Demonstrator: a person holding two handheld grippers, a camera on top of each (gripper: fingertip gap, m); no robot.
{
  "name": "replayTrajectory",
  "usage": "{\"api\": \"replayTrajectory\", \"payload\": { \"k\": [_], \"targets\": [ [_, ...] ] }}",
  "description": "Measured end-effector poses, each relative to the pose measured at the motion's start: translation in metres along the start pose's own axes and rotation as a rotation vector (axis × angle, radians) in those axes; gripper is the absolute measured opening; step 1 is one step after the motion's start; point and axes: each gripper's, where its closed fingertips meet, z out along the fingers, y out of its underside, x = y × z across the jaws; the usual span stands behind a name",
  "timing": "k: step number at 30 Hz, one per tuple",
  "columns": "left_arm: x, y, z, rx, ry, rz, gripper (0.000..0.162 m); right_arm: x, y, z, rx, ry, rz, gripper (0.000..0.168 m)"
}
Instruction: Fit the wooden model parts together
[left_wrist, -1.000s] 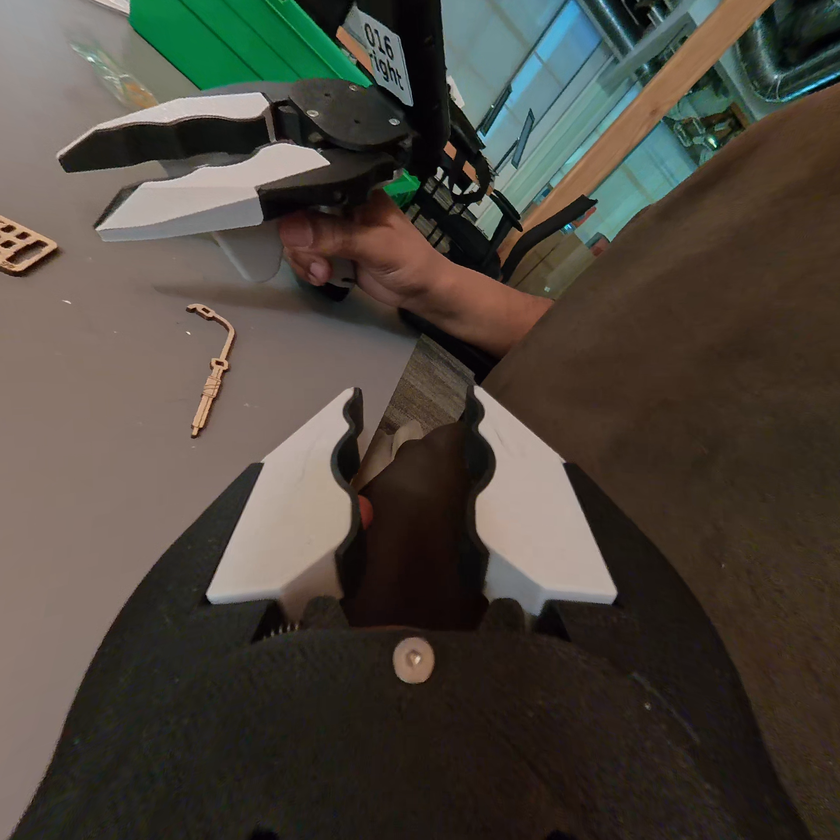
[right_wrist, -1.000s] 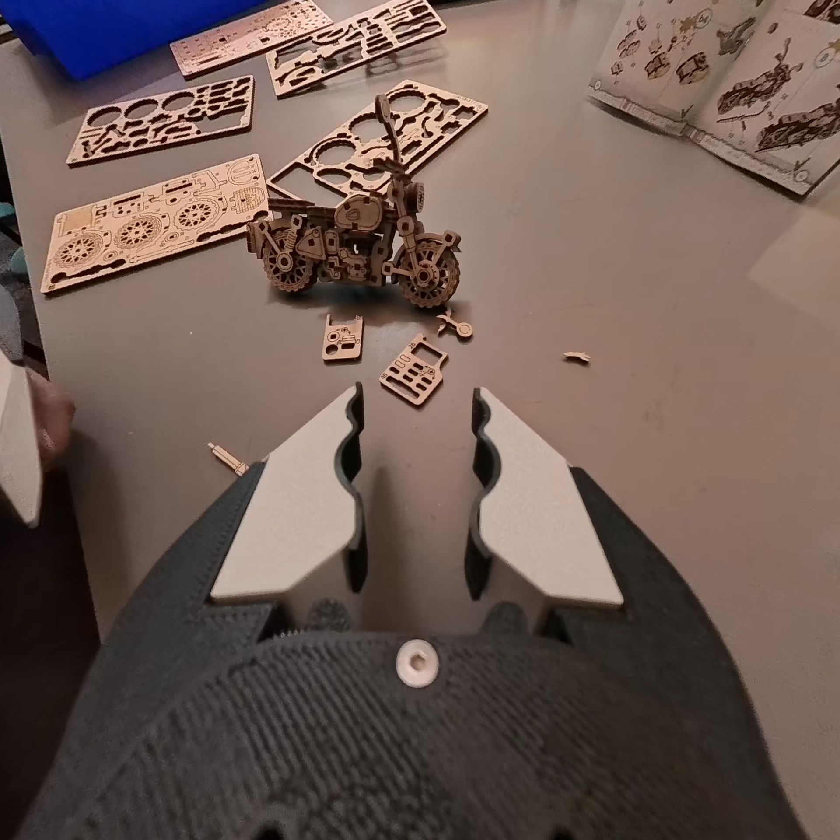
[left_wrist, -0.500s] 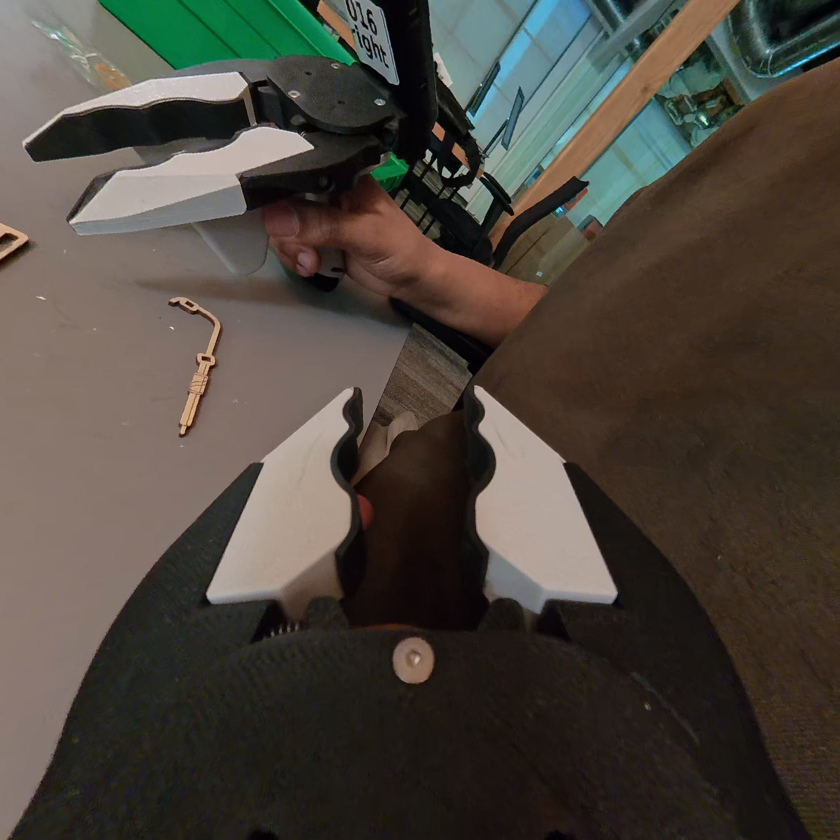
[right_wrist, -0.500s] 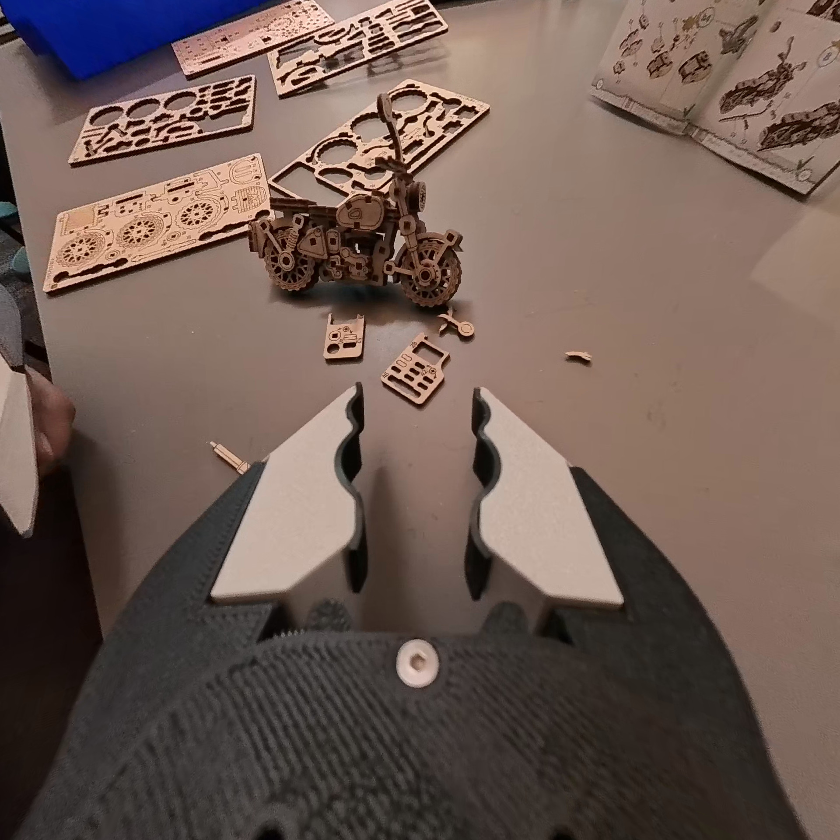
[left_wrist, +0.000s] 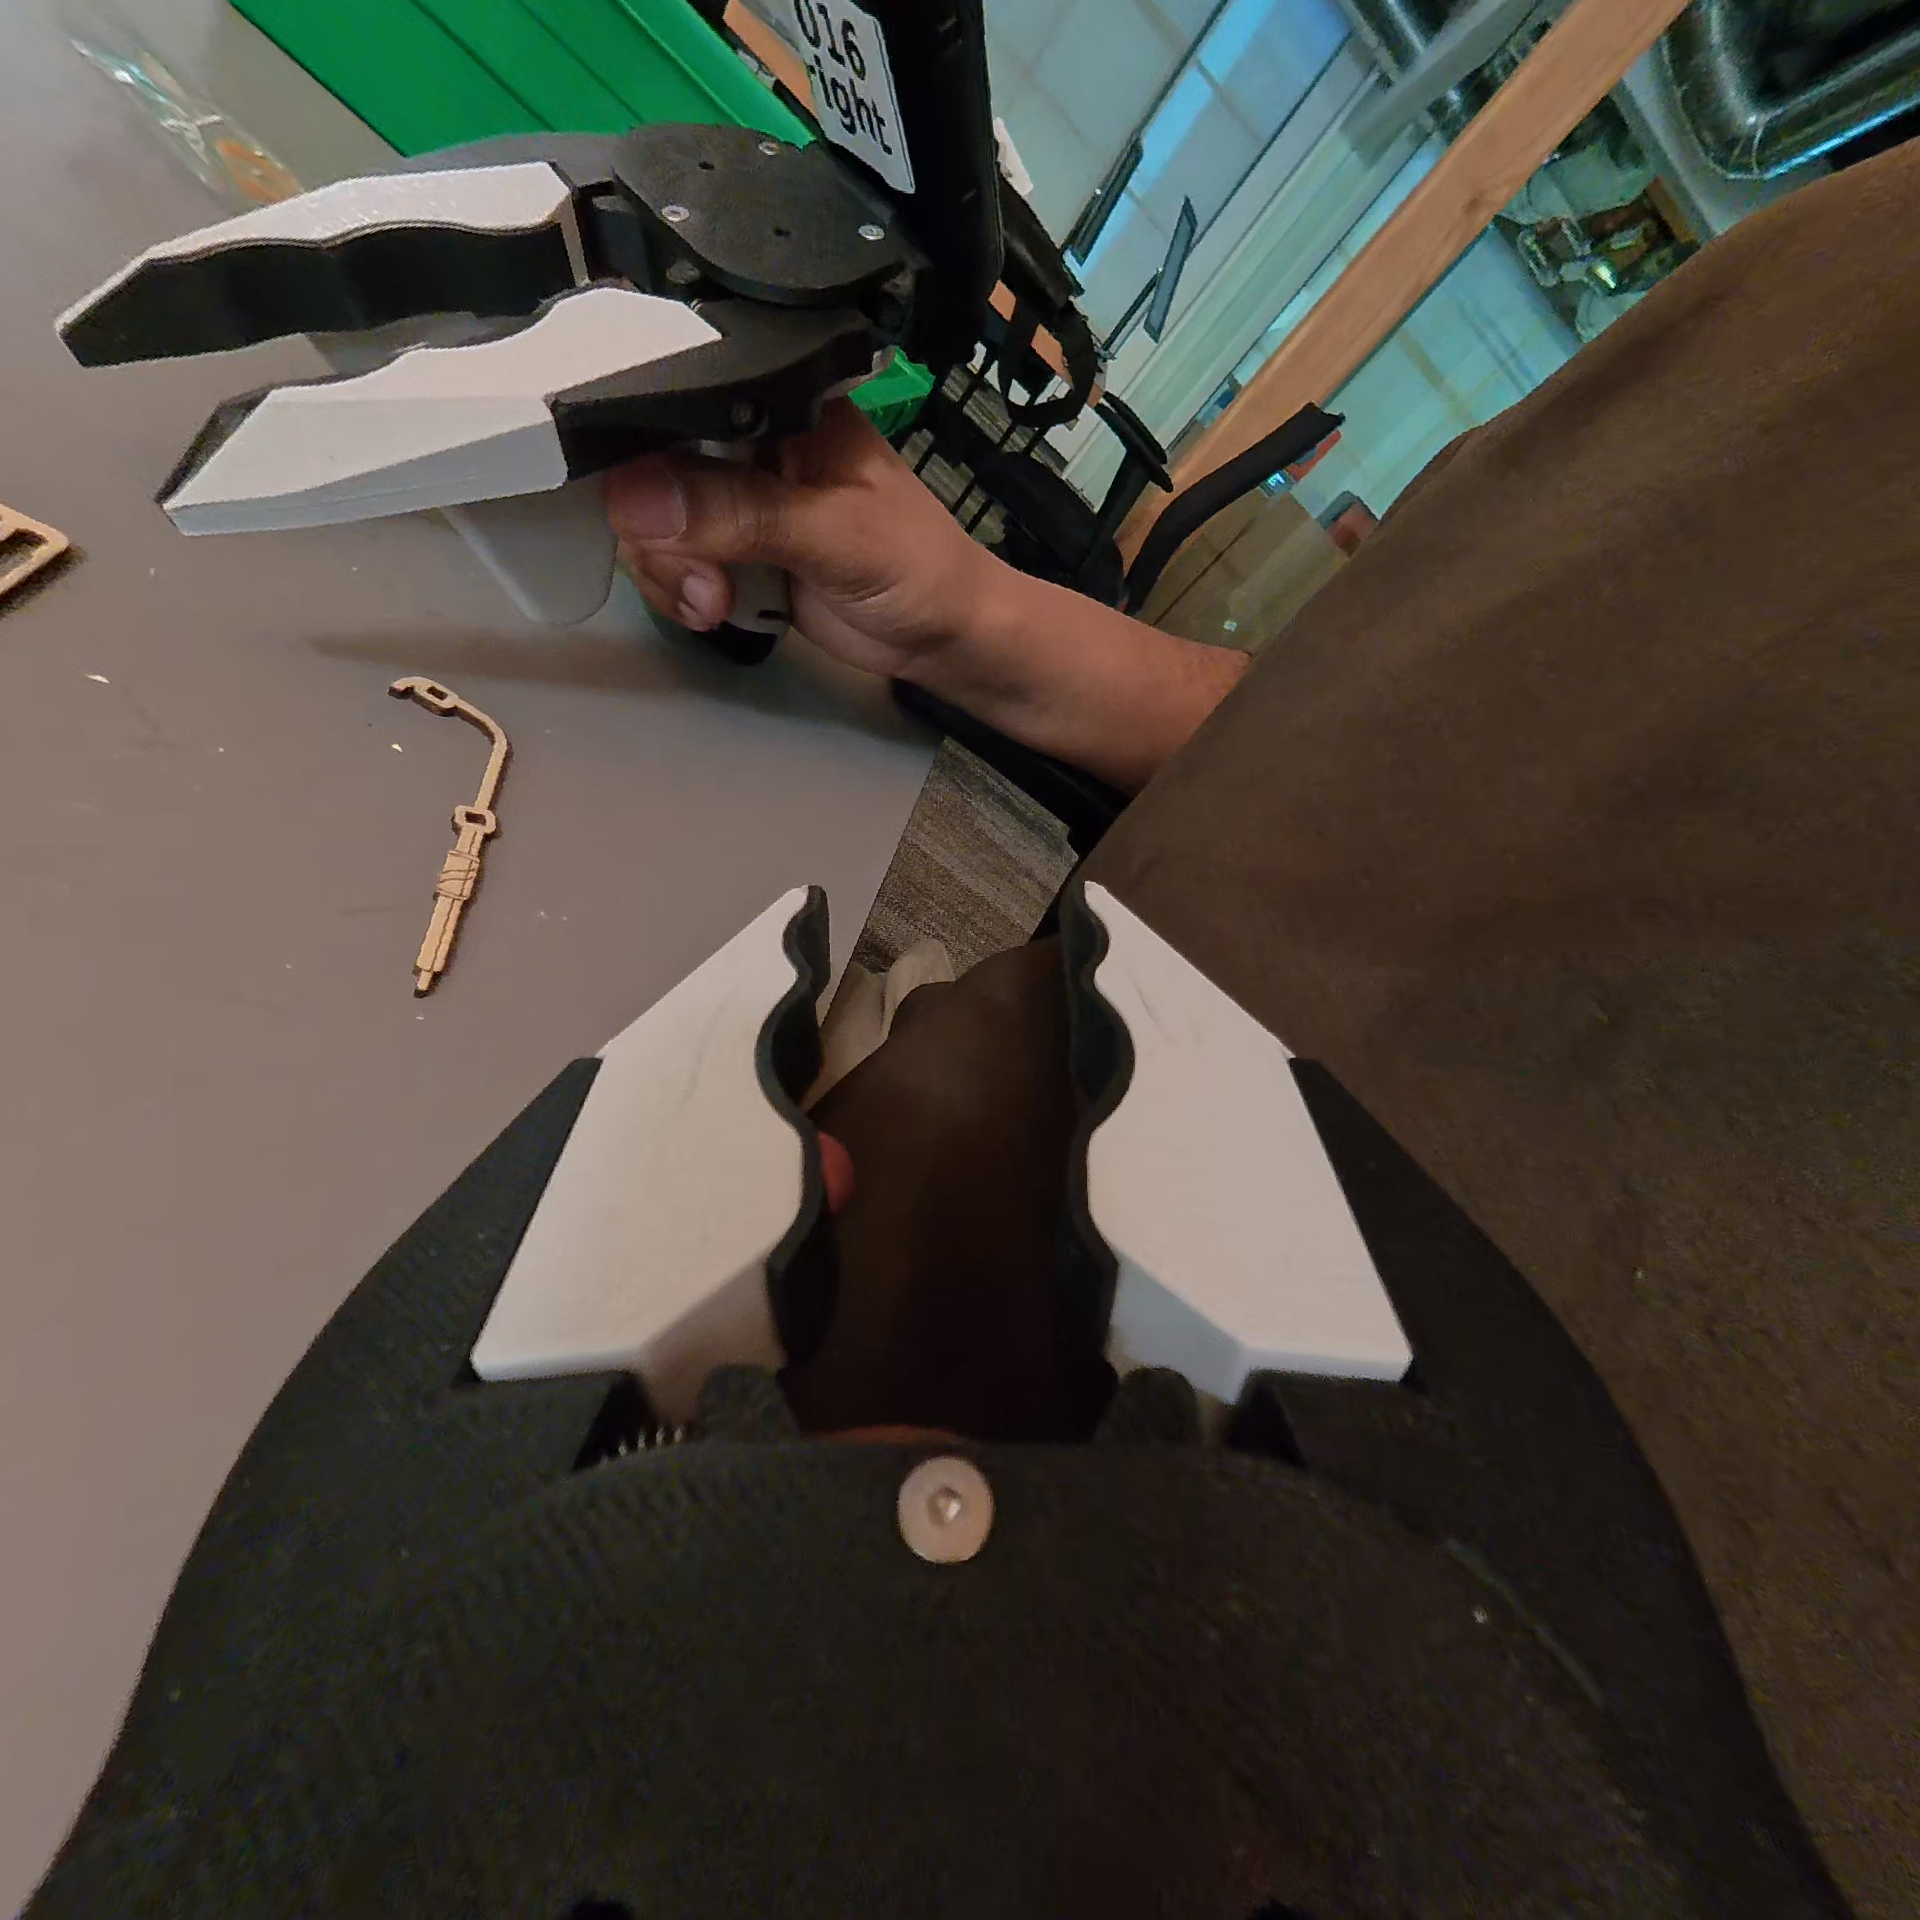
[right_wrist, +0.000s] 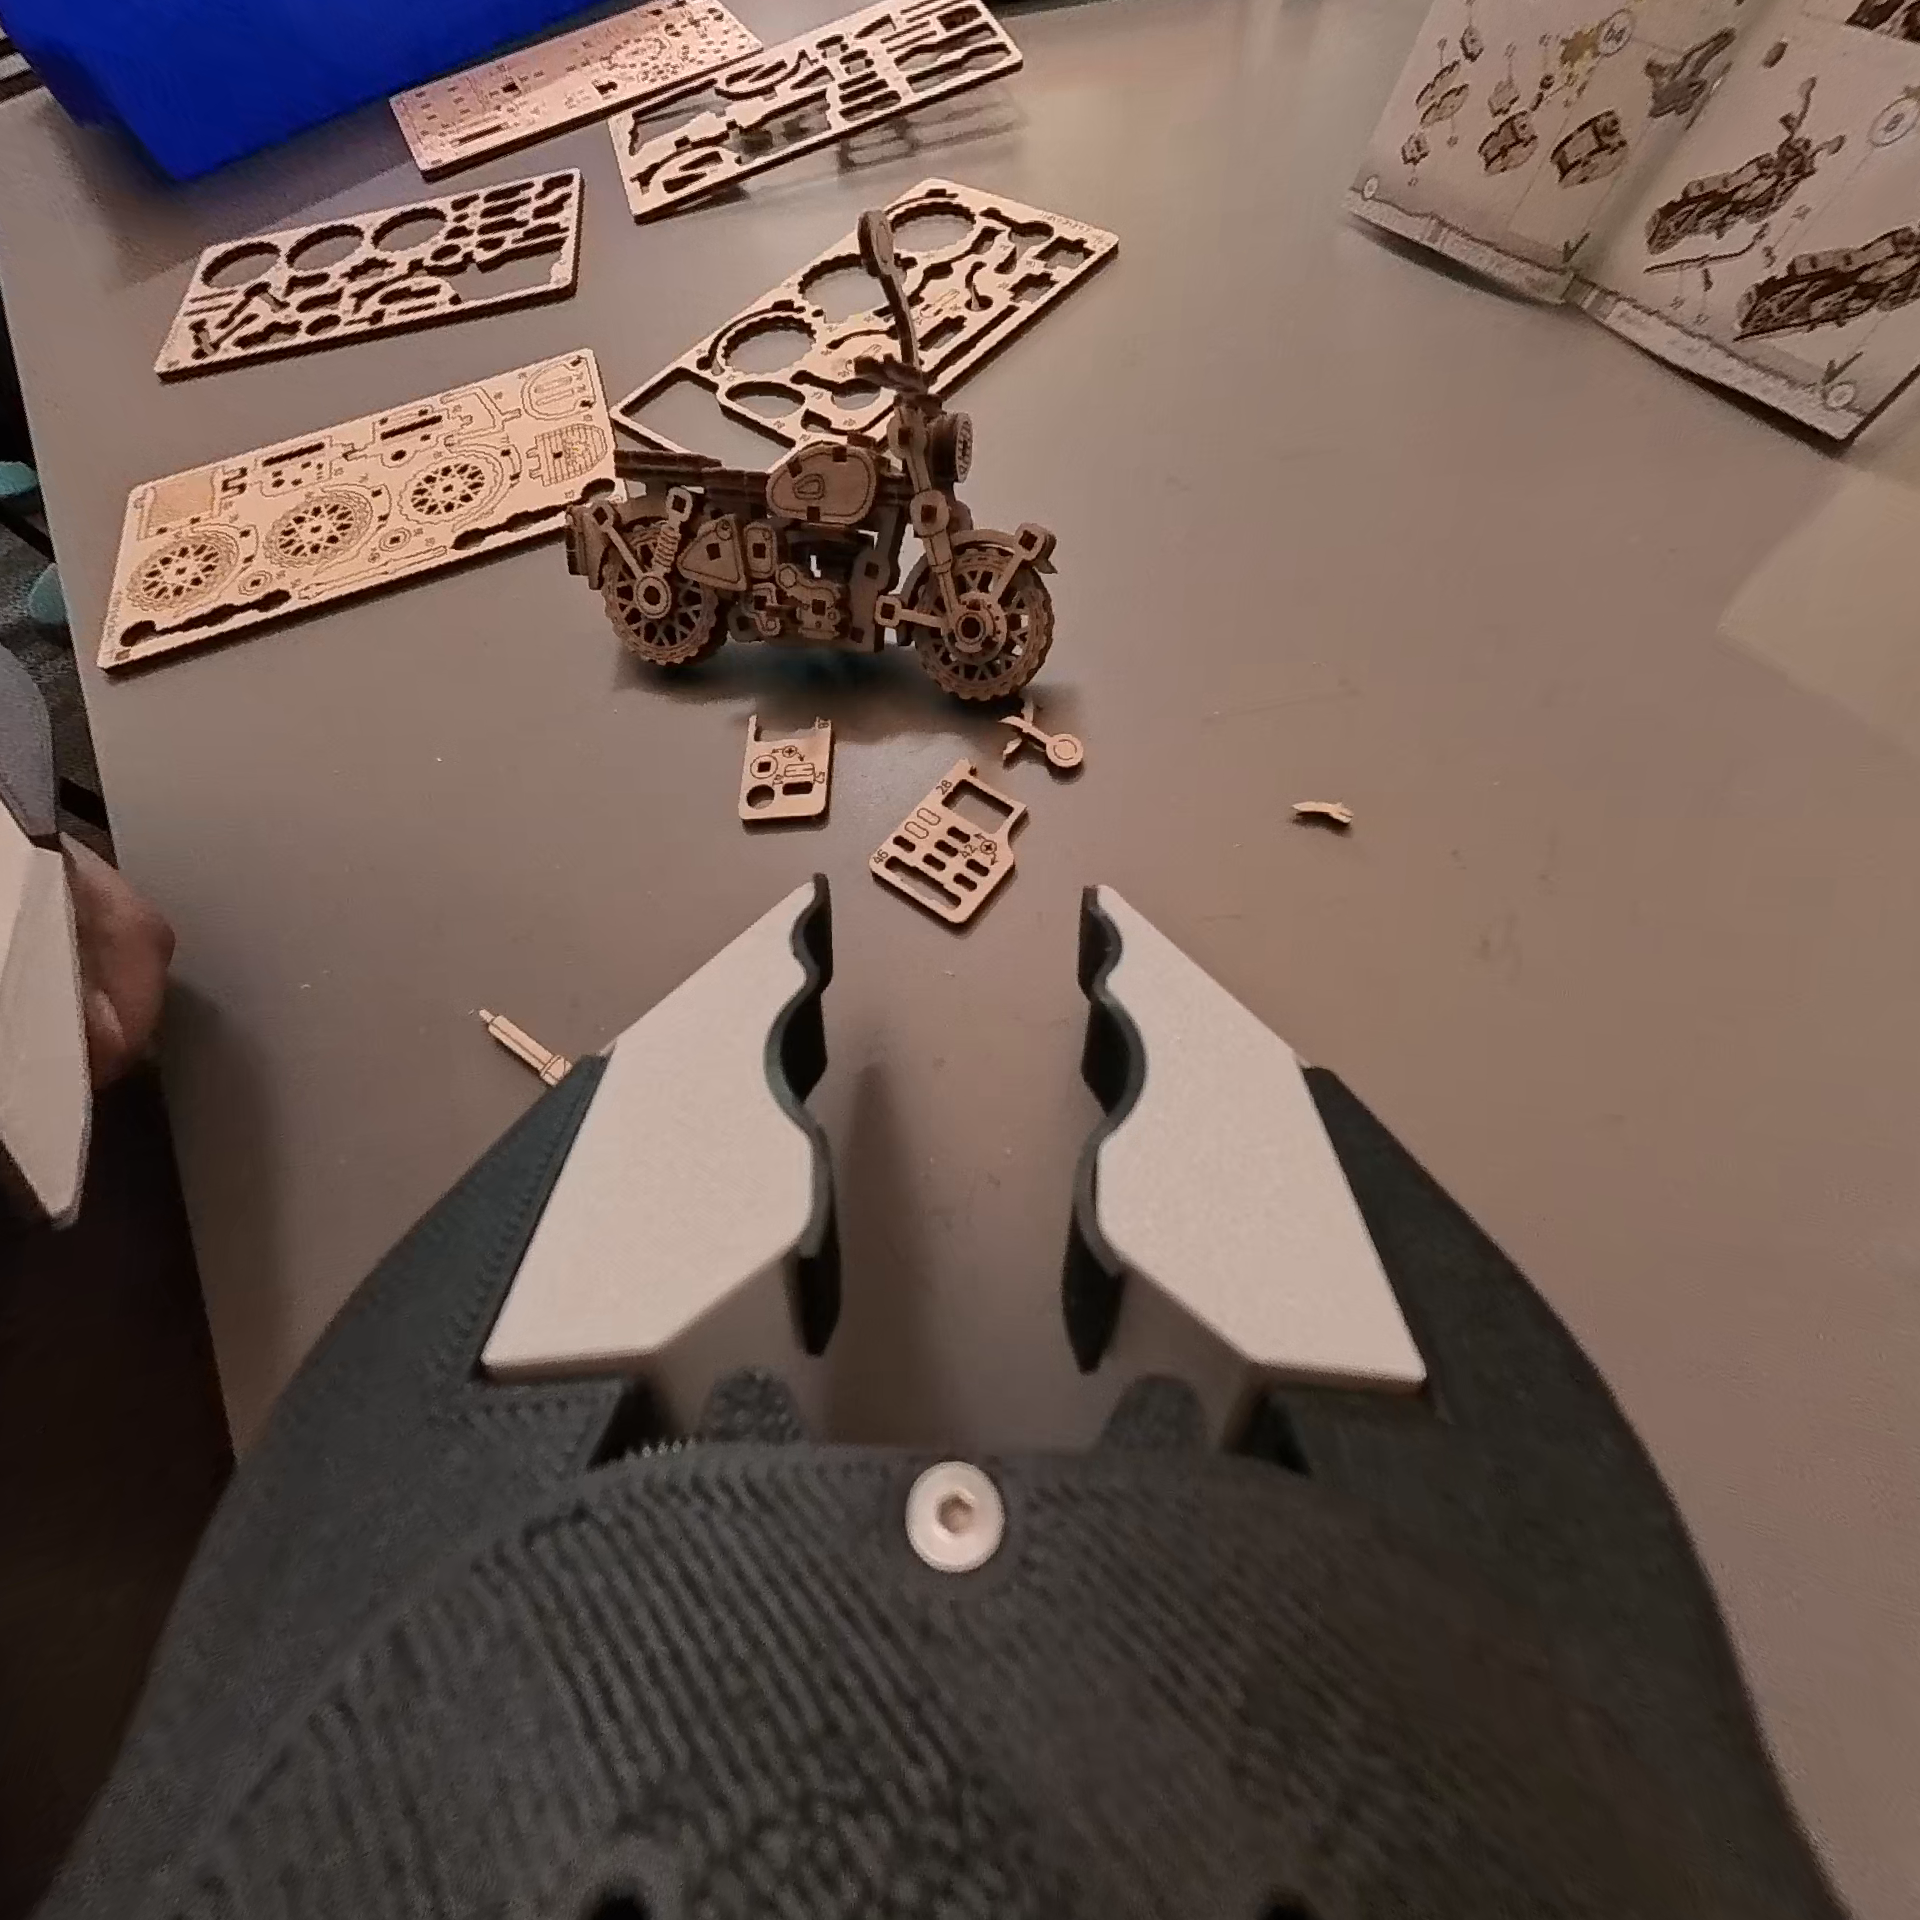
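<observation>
Spreading across the whole scene is a grey table (right_wrist: 1455, 644), and everything else sits on it or hovers above it. At 1 o'clock in the right wrist view lies an open instruction booklet (right_wrist: 1683, 197); at 11 o'clock a blue bin (right_wrist: 260, 73) marks the far edge. Four flat wooden part sheets (right_wrist: 353, 520) fan out from 10 to 12 o'clock, most with their pieces already punched out.

Just in front of the sheets stands the wooden motorcycle model (right_wrist: 821, 540), upright on both wheels, one long handlebar stem rising above it. The right gripper (right_wrist: 951, 904) hovers at 6 o'clock from the model, well apart from it, jaws parted wide with nothing between them. The left gripper (left_wrist: 940, 904) points off the table edge toward a brown garment (left_wrist: 1558, 831), jaws equally wide and holding nothing.

Loose parts lie between the model and the right gripper: a slotted grille piece (right_wrist: 948, 854) just beyond the fingertips, a small engraved plate (right_wrist: 787, 771) at 11 o'clock from it, and a tiny mirror-shaped piece (right_wrist: 1044, 740) by the front wheel. A thin bent lever part (left_wrist: 457, 831) lies apart, near the table edge.
</observation>
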Motion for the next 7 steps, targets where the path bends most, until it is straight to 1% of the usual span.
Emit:
{"api": "replayTrajectory", "payload": {
  "k": [7],
  "targets": [
    [-0.0029, -0.0024, -0.0018, 0.008, -0.014, 0.01, 0.042, -0.0002, -0.0001, 0.0, 0.0, 0.0, -0.002, 0.047]
  ]
}}
